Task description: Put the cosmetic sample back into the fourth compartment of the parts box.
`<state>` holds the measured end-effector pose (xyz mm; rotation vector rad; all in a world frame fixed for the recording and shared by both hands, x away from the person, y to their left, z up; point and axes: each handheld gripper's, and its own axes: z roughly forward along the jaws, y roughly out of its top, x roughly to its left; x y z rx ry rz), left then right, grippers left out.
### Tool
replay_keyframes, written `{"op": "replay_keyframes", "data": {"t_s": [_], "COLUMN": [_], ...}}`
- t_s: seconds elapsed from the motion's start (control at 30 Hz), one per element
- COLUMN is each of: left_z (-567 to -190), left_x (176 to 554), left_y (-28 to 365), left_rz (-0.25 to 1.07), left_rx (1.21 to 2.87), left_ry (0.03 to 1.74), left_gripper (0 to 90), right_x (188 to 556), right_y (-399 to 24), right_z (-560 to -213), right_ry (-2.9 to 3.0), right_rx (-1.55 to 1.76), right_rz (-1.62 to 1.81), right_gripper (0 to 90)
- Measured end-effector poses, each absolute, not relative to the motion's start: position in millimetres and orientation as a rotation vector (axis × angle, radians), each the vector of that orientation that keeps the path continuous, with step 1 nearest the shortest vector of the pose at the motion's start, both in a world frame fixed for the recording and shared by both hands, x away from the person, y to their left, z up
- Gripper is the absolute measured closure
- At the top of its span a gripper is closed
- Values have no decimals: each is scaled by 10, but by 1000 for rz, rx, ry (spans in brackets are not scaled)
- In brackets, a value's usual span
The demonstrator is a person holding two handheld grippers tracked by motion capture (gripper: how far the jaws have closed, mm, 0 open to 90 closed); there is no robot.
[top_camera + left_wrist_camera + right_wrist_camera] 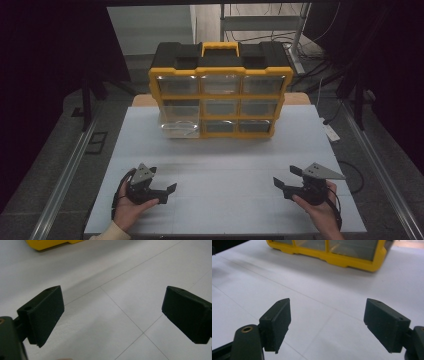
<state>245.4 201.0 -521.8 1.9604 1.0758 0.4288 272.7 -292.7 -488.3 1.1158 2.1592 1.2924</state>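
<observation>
A yellow and black organizer box [220, 90] with clear drawers stands at the back of the white table [225, 165]. Its bottom-left drawer [179, 127] is pulled out. My left gripper [162, 181] rests low at the front left in a hand, jaws open and empty; its own view has bare table between the pads [45, 315]. My right gripper [286, 176] sits at the front right in the other hand, jaws open with nothing between the pads [277, 322]. The box's yellow base [332, 257] lies ahead of it.
Metal rails [65, 175] run along both sides of the table. A white power strip [331, 131] lies off the right edge. A shelf frame [265, 22] and cables stand behind the box.
</observation>
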Motion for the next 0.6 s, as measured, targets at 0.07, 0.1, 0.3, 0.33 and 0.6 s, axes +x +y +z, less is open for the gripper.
{"op": "replay_keyframes", "data": {"t_s": [0.07,0.1,0.3,0.33,0.6], "left_z": [-5214,-5212,-5207,-5205,-5203], "left_x": [2454,2454,2452,2453,2453], "left_y": [2016,2018,2029,2033,2032], "left_rz": [431,434,444,446,447], "left_rx": [1958,1958,1957,1957,1958], "left_ry": [1074,1072,1073,1073,1072], "left_gripper": [51,51,51,51,51], "right_x": [2721,2723,2734,2733,2724], "right_y": [-2967,-2978,-2962,-2957,-2955], "right_z": [-4907,-4915,-4928,-4928,-4926], "right_ry": [2146,2144,2156,2158,2156], "right_rx": [1128,1132,1116,1115,1107], "right_rz": [1279,1283,1287,1279,1273], "right_gripper": [226,227,224,224,221]}}
